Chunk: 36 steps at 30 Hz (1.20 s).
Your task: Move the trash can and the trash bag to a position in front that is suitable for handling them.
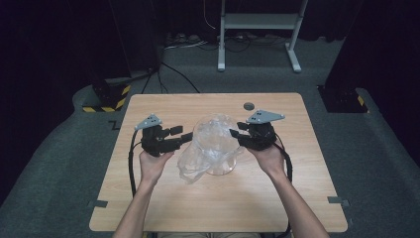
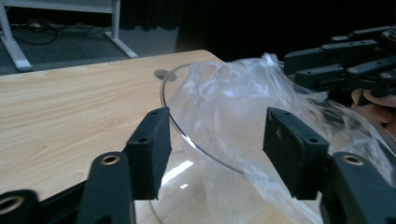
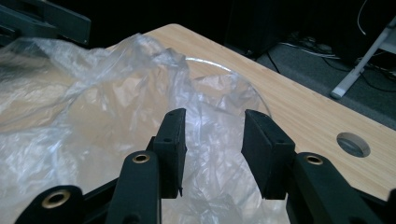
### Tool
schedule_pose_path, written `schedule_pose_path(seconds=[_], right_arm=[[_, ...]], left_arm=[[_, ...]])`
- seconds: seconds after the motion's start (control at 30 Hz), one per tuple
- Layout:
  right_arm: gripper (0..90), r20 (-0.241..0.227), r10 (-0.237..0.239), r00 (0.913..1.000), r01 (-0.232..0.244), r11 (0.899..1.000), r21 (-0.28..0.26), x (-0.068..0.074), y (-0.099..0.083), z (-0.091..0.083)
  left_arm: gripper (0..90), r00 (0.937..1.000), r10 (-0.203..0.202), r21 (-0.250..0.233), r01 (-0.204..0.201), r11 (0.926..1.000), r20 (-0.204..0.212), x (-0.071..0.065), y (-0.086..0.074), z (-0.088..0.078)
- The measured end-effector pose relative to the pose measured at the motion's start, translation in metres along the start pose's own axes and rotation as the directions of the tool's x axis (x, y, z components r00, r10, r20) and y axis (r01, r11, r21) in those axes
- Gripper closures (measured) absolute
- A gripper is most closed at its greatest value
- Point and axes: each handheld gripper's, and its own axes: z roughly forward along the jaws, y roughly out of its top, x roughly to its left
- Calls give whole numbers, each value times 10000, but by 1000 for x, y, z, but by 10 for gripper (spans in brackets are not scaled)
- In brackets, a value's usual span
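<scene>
A clear glass jar (image 1: 216,148) stands at the middle of the wooden table (image 1: 163,203), with a crumpled clear plastic bag (image 1: 190,167) over it and spilling down its front left. My left gripper (image 1: 183,135) is at the jar's left side with its jaws apart; in the left gripper view the glass rim (image 2: 164,88) and the bag (image 2: 233,93) lie between and beyond the pads (image 2: 152,144), which press on nothing. At the jar's right side my right gripper (image 1: 236,133) is open too, and the bag (image 3: 93,93) shows past its fingers (image 3: 170,144).
A round hole (image 1: 248,105) sits in the table near its far edge. Beyond the table stand a white metal frame (image 1: 257,22) and floor cables (image 1: 173,74). Black stands with yellow-striped bases (image 1: 106,99) flank the far corners.
</scene>
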Motion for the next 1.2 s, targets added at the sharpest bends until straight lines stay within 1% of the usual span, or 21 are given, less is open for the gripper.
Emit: schedule_pose_path(seconds=[0.07, 0.13, 0.17, 0.27, 0.3, 0.37, 0.43, 0.47, 0.5, 0.63, 0.67, 0.7, 0.77, 0.83, 0.93, 0.97, 1.0, 1.03, 1.1, 1.17, 1.2], right_arm=[[622, 0, -97, 10000, 97, 9999, 60, 2, -2, -1], [674, -65, -167, 9998, 168, 9998, 134, 2, -3, 0], [707, -104, -202, 9997, 204, 9996, 206, 2, -5, 0], [795, -217, -383, 9990, 392, 9983, 439, 4, -8, 3], [827, -227, -454, 9987, 465, 9977, 492, 5, -9, 4], [872, -219, -595, 9980, 606, 9967, 548, 7, -10, 6], [893, -174, -639, 9978, 647, 9963, 559, 8, -11, 7], [896, -154, -646, 9978, 654, 9963, 564, 8, -11, 7], [900, -131, -623, 9980, 629, 9965, 542, 7, -12, 7], [900, 30, -557, 9984, 555, 9977, 379, 4, -13, 3], [900, 67, -544, 9985, 541, 9980, 341, 3, -13, 2], [900, 119, -501, 9987, 497, 9983, 318, 2, -14, 0], [900, 243, -390, 9989, 385, 9990, 218, -2, -17, -4], [900, 321, -284, 9991, 281, 9995, 108, -5, -20, -8], [897, 365, -43, 9993, 43, 10000, -3, -10, -25, -13], [859, 293, 113, 9995, -111, 9999, -63, -11, -26, -15], [815, 232, 254, 9994, -250, 9996, -159, -12, -27, -17], [772, 235, 354, 9991, -346, 9989, -313, -12, -28, -20], [712, 247, 465, 9986, -449, 9971, -610, -10, -27, -27], [653, 173, 491, 9986, -475, 9954, -826, -7, -26, -35], [631, 137, 485, 9987, -471, 9951, -874, -5, -25, -37]], left_arm=[[374, 9998, -70, -73, 71, 9999, 180, -1, -3, -5], [359, 9995, -145, -148, 150, 9998, 288, -4, -6, -11], [356, 9996, -118, -128, 122, 9998, 275, -5, -7, -13], [373, 9996, 199, 274, -205, 9994, 217, -11, -9, -12], [398, 9994, 284, 414, -292, 9987, 199, -13, -11, -10], [495, 9989, 408, 739, -424, 9964, 241, -15, -13, -4], [606, 9982, 566, 1204, -586, 9910, 204, -17, -16, 4], [651, 9977, 652, 1462, -674, 9870, 201, -18, -18, 8], [713, 9976, 669, 1557, -689, 9854, 180, -18, -19, 11], [862, 9943, 1061, 1827, -1017, 9779, -143, -18, -20, 17], [881, 9929, 1150, 1829, -1077, 9772, -295, -17, -20, 18], [897, 9897, 1295, 1859, -1161, 9757, -615, -15, -19, 18], [900, 9819, 1506, 1853, -1277, 9743, -1152, -11, -16, 19], [900, 9753, 1569, 1710, -1298, 9767, -1555, -6, -15, 21], [900, 9714, 1446, 1325, -1208, 9838, -1883, 1, -15, 23], [896, 9734, 1325, 1197, -1113, 9866, -1870, 2, -16, 24], [874, 9733, 1293, 1092, -1100, 9879, -1895, 2, -16, 23], [833, 9742, 1237, 1010, -1060, 9892, -1889, 2, -16, 22], [719, 9813, 991, 826, -864, 9928, -1652, 0, -15, 18], [607, 9868, 788, 750, -687, 9948, -1413, -2, -14, 13], [555, 9937, 494, 506, -445, 9977, -1003, -3, -15, 7]])
